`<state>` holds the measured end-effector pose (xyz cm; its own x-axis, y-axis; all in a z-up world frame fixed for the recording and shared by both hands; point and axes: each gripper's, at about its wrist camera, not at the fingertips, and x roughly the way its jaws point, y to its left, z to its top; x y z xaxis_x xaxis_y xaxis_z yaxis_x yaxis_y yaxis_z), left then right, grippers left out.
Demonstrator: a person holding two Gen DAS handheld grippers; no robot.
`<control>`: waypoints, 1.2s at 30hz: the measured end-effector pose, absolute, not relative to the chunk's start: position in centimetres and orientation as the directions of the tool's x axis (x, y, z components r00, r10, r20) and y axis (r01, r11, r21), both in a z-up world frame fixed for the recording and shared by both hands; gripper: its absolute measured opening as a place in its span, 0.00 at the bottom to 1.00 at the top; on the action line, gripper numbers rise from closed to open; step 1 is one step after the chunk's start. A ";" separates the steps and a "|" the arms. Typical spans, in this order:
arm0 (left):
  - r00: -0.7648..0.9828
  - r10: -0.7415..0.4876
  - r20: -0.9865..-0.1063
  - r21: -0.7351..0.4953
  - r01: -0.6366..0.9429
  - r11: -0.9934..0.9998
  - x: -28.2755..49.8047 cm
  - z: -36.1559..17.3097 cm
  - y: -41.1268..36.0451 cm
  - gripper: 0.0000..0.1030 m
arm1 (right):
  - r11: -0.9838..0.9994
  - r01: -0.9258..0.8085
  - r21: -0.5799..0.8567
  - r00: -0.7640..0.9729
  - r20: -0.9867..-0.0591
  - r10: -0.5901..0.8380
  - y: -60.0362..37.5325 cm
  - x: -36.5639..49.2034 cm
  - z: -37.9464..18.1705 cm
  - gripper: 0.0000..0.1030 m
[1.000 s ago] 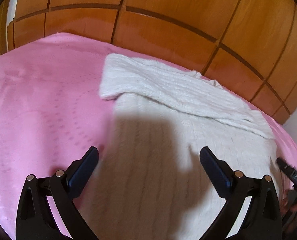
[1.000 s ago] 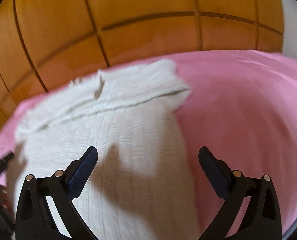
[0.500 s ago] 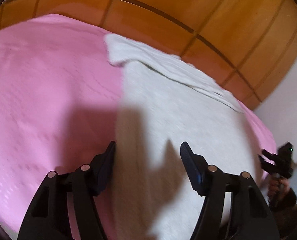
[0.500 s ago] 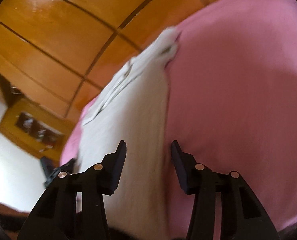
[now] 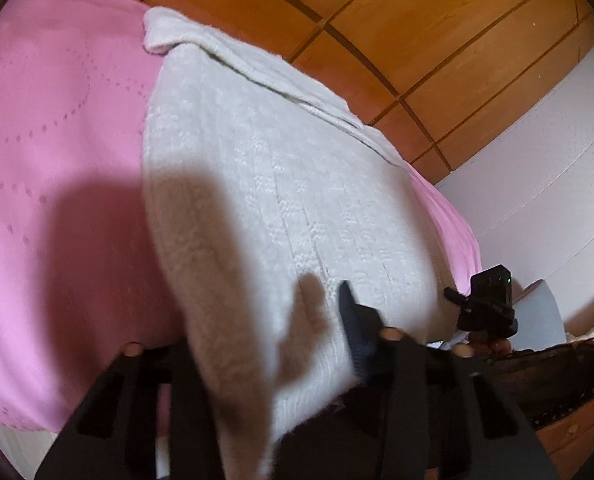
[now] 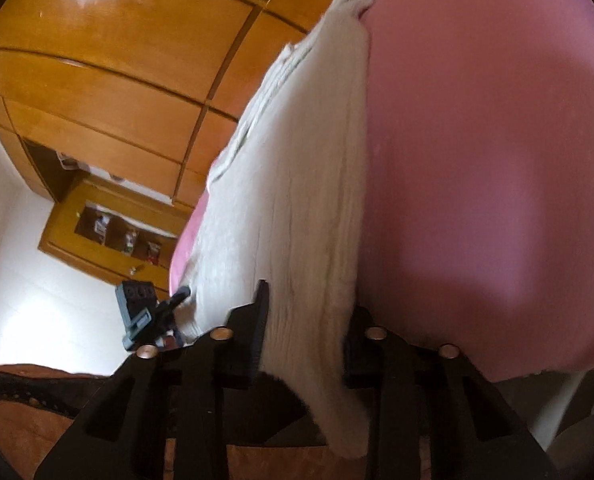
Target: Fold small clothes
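A white knit sweater (image 5: 281, 184) lies flat on a pink bed cover (image 5: 57, 152), its sleeves folded across the far end. My left gripper (image 5: 269, 344) is shut on the sweater's near left hem corner; the cloth hides the left finger. In the right wrist view the sweater (image 6: 297, 184) runs away from me, and my right gripper (image 6: 305, 332) is shut on its near right hem corner, the hem hanging down between the fingers. The right gripper also shows in the left wrist view (image 5: 485, 304), and the left gripper in the right wrist view (image 6: 149, 312).
A wooden panelled wardrobe (image 5: 397, 20) stands behind the bed. A white wall (image 5: 537, 184) is at the right. A wooden shelf unit (image 6: 109, 232) with small items stands at the left of the right wrist view. Pink cover spreads on both sides of the sweater.
Both grippers have dropped low to the sweater's near hem and closed from wide open onto its two corners. The views have tilted outward.
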<state>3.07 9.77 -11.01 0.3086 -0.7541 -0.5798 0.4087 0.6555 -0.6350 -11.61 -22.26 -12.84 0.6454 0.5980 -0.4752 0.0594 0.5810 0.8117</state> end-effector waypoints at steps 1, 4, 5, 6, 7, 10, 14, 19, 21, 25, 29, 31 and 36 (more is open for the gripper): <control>0.298 -0.755 -0.585 -0.635 0.410 0.654 3.0 -11.0 9.4 0.20 | 0.599 0.052 0.799 0.624 -0.494 0.605 -21.5 -11.4 -12.8 0.11; 0.268 -0.756 -0.598 -0.625 0.435 0.648 2.7 -10.7 8.0 0.09 | 0.615 0.014 0.788 0.608 -0.495 0.620 -20.4 -11.4 -12.0 0.08; 0.275 -0.748 -0.604 -0.610 0.445 0.656 2.4 -10.3 7.8 0.08 | 0.613 -0.006 0.790 0.619 -0.478 0.623 -20.4 -11.4 -11.5 0.07; 0.287 -0.745 -0.602 -0.600 0.452 0.659 2.2 -9.9 7.7 0.07 | 0.613 -0.024 0.790 0.632 -0.463 0.622 -20.4 -11.3 -11.0 0.07; 0.295 -0.747 -0.595 -0.600 0.456 0.658 2.1 -9.7 8.2 0.07 | 0.612 -0.046 0.790 0.651 -0.441 0.618 -20.5 -11.3 -10.3 0.07; 0.346 -0.784 -0.514 -0.623 0.477 0.619 1.6 -7.5 9.3 0.06 | 0.610 -0.137 0.781 0.713 -0.350 0.608 -21.2 -12.2 -7.4 0.07; 0.394 -0.828 -0.399 -0.625 0.544 0.560 0.5 -4.1 9.7 0.05 | 0.599 -0.253 0.760 0.745 -0.242 0.622 -21.3 -13.2 -4.5 0.07; 0.412 -0.864 -0.288 -0.616 0.611 0.497 -1.3 -1.2 10.1 0.05 | 0.571 -0.356 0.740 0.763 -0.123 0.635 -22.0 -14.7 -1.6 0.07; 0.412 -0.873 -0.261 -0.625 0.617 0.478 -1.8 -0.6 10.5 0.05 | 0.566 -0.384 0.730 0.769 -0.087 0.634 -22.2 -15.3 -0.6 0.07; 0.404 -0.891 -0.209 -0.653 0.620 0.435 -3.2 0.6 12.9 0.05 | 0.557 -0.408 0.724 0.769 -0.057 0.637 -22.5 -16.5 0.2 0.07; 0.381 -0.915 -0.133 -0.689 0.628 0.362 -5.0 1.7 14.4 0.05 | 0.531 -0.453 0.717 0.743 -0.026 0.669 -22.1 -18.8 0.8 0.07; 0.357 -0.930 -0.091 -0.707 0.634 0.313 -5.6 2.2 14.6 0.05 | 0.518 -0.482 0.707 0.726 -0.009 0.688 -21.9 -20.0 1.3 0.07; 0.331 -0.943 -0.019 -0.709 0.661 0.246 -6.6 3.7 15.3 0.06 | 0.414 -0.577 0.704 0.650 0.090 0.754 -21.8 -21.8 2.3 0.07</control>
